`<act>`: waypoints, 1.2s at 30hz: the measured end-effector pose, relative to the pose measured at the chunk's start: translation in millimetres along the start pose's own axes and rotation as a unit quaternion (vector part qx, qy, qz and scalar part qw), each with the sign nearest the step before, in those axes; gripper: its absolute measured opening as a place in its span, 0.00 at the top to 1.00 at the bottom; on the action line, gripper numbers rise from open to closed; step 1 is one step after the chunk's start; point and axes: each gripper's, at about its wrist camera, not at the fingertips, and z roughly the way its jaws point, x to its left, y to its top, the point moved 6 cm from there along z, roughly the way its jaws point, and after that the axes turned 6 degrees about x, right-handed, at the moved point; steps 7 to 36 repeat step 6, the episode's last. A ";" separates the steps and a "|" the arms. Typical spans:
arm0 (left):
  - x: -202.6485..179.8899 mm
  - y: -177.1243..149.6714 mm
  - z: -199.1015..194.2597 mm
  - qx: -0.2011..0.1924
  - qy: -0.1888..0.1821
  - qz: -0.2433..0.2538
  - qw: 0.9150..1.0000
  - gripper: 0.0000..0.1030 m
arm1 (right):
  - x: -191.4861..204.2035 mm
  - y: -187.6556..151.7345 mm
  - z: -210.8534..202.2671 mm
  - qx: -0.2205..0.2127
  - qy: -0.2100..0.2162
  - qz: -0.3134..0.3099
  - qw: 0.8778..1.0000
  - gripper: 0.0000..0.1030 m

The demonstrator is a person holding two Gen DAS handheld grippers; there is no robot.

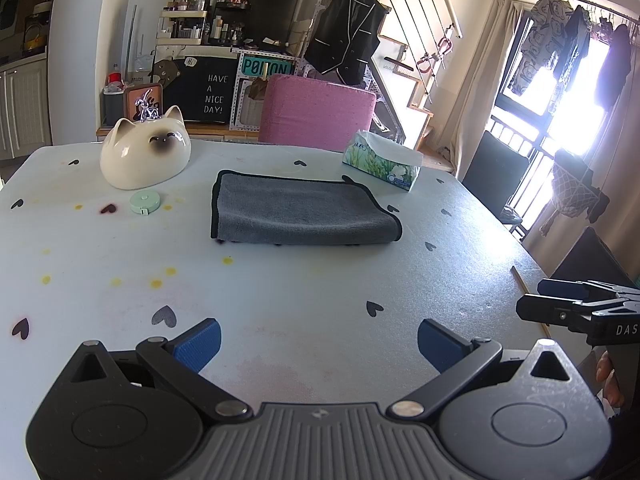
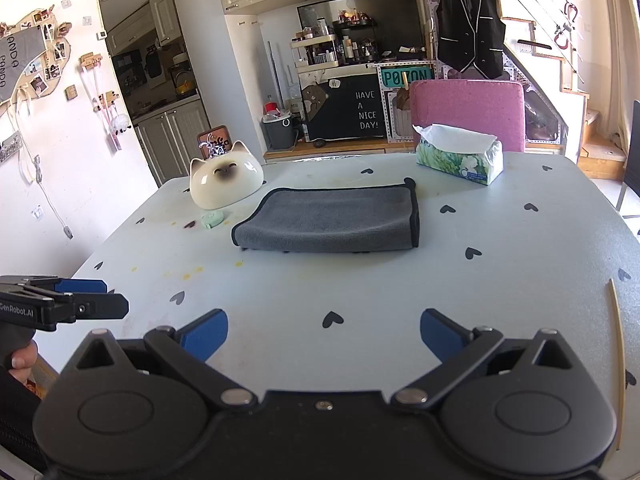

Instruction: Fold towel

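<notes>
From the left, a cream ceramic cat-head ornament (image 1: 146, 152) sits ahead and to the left of the left gripper (image 1: 319, 345), with a round mint-green tape measure (image 1: 145, 202) just beside its near edge; the little silver figure on the cat's top is too small to make out. The left gripper's blue-padded fingers stand wide apart, holding nothing, above the pale heart-printed tabletop (image 1: 280, 312). Straight ahead of both tools, well apart from them, the grey microfibre towel with black edging (image 1: 300, 210) lies folded flat, its lower layers hidden. Behind it a black board reads "HAVE A NICE DAY!" and a teal plate "POTION", partly covered by the pink upholstered chair back (image 1: 318, 114). The green floral tissue pack (image 1: 382, 162) lies beyond the towel's right corner; its label is unreadable. The right gripper (image 2: 324, 330) also hangs spread and empty; in the left view its side is cut off at "DAS".
</notes>
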 end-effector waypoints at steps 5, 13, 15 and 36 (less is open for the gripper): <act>-1.8 1.2 -1.5 0.000 0.001 -0.001 1.000 0.00 | 0.0 0.0 -0.1 0.000 0.000 0.000 1.000 0.00; -1.9 1.6 -1.8 0.000 0.001 -0.001 1.000 0.00 | 0.1 0.0 0.0 0.000 0.000 0.000 1.000 0.00; -1.9 1.6 -1.8 0.000 0.001 -0.001 1.000 0.00 | 0.1 0.0 0.0 0.000 0.000 0.000 1.000 0.00; -1.9 1.6 -1.8 0.000 0.001 -0.001 1.000 0.00 | 0.1 0.0 0.0 0.000 0.000 0.000 1.000 0.00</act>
